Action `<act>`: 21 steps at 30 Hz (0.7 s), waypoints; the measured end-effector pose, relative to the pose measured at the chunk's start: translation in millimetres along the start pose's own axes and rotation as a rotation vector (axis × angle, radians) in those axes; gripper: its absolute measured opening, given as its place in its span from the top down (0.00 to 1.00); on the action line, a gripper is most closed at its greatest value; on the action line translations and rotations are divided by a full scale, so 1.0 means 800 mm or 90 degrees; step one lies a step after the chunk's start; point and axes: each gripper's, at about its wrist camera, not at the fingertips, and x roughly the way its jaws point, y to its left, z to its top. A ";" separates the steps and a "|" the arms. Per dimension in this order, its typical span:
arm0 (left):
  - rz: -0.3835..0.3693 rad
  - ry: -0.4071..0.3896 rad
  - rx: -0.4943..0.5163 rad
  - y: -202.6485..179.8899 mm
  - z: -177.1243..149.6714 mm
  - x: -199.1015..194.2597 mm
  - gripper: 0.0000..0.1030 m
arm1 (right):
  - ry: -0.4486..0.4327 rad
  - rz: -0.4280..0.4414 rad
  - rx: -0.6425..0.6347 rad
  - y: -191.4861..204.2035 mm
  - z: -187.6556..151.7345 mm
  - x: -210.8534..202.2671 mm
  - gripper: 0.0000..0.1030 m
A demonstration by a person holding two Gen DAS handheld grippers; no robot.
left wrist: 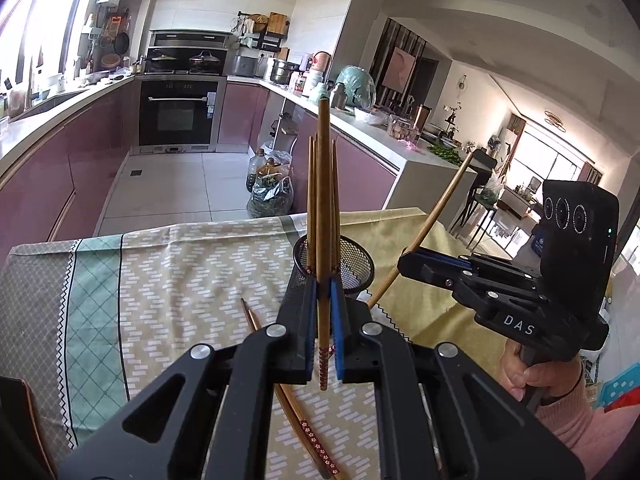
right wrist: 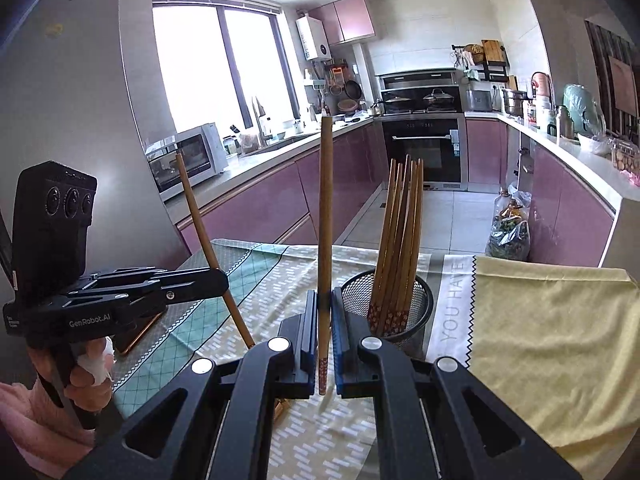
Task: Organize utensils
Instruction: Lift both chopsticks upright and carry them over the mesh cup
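**Two grippers, each clamped on one chopstick beside the mesh holder**

Left wrist view. The left gripper (left wrist: 323, 332) was closed on a single wooden chopstick (left wrist: 323, 216), held upright between the blue pads, its patterned end hanging below the fingers. Directly behind it stood the black mesh holder (left wrist: 360, 268) with several chopsticks (left wrist: 311, 200) standing in it. Only this view showed a loose chopstick (left wrist: 298, 420) lying flat on the patterned tablecloth (left wrist: 192, 280) under the gripper, its floral end towards the camera. At right, the right gripper (left wrist: 404, 264) was seen from the side, gripping a tilted chopstick (left wrist: 424, 232) over the yellow cloth (left wrist: 432, 304).

Right wrist view. The right gripper (right wrist: 322, 340) was clamped on its own chopstick (right wrist: 325, 216), upright, with a red-and-white patterned end below the pads. The mesh holder (right wrist: 424, 300) stood just right of the fingertips on the tablecloth (right wrist: 280, 272); the bundle of chopsticks (right wrist: 400, 232) inside leaned rightward, patterned ends down. Only here was the holder's interior open to inspection. At left, the left gripper (right wrist: 222, 280) held its chopstick (right wrist: 208, 240) at a slant. The yellow cloth (right wrist: 552, 352) covered the table's right side.
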 end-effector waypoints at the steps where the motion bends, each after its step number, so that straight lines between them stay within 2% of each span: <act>1: 0.000 -0.004 0.001 -0.001 0.003 0.000 0.93 | -0.004 -0.002 -0.004 0.001 0.003 -0.002 0.94; 21: -0.002 -0.080 0.036 -0.027 0.068 -0.009 0.93 | -0.059 -0.017 -0.033 -0.008 0.058 -0.022 0.94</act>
